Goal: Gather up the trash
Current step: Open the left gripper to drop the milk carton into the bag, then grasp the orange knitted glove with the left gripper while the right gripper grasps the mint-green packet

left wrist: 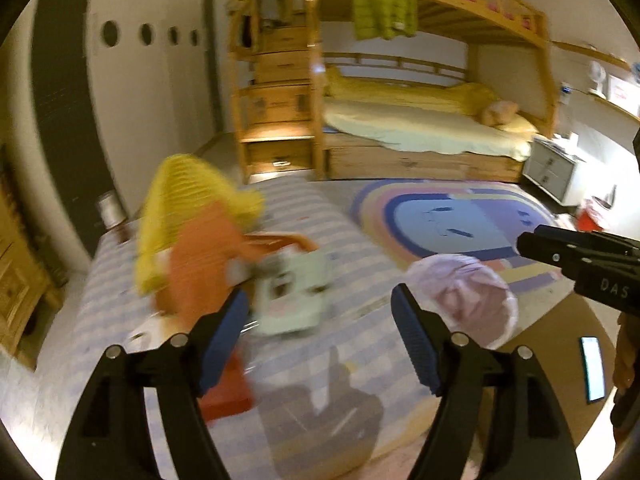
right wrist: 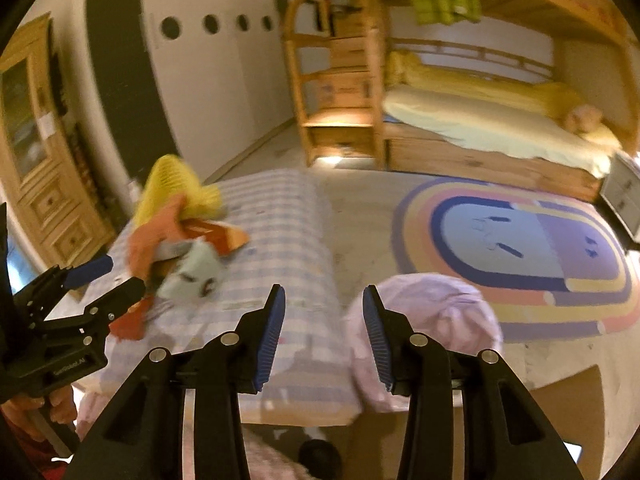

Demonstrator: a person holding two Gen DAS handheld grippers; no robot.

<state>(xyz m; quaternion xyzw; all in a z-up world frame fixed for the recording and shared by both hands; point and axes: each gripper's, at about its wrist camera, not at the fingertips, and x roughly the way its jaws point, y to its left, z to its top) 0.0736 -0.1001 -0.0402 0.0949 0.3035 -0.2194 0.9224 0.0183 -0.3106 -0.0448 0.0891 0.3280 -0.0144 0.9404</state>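
A blurred pile of trash lies on a checked blue-and-white mattress [left wrist: 352,240]: a pale green carton [left wrist: 294,300], orange wrappers [left wrist: 200,276] and a yellow mesh piece [left wrist: 188,204]. My left gripper [left wrist: 320,328] is open just in front of the carton; it also shows at the left of the right wrist view [right wrist: 114,274]. My right gripper [right wrist: 324,332] is open and empty above the mattress edge [right wrist: 296,240]; it shows at the right of the left wrist view [left wrist: 532,244]. A pink plastic bag [right wrist: 436,320] sits beside the mattress and shows in the left wrist view [left wrist: 468,292] too.
A wooden bunk bed [left wrist: 420,132] with drawer steps [left wrist: 276,100] stands at the back. A rainbow rug [left wrist: 452,220] covers the floor. A wooden cabinet [right wrist: 36,148] is at the left wall. A phone [left wrist: 592,368] lies at the right. A white nightstand [left wrist: 556,172] stands by the bed.
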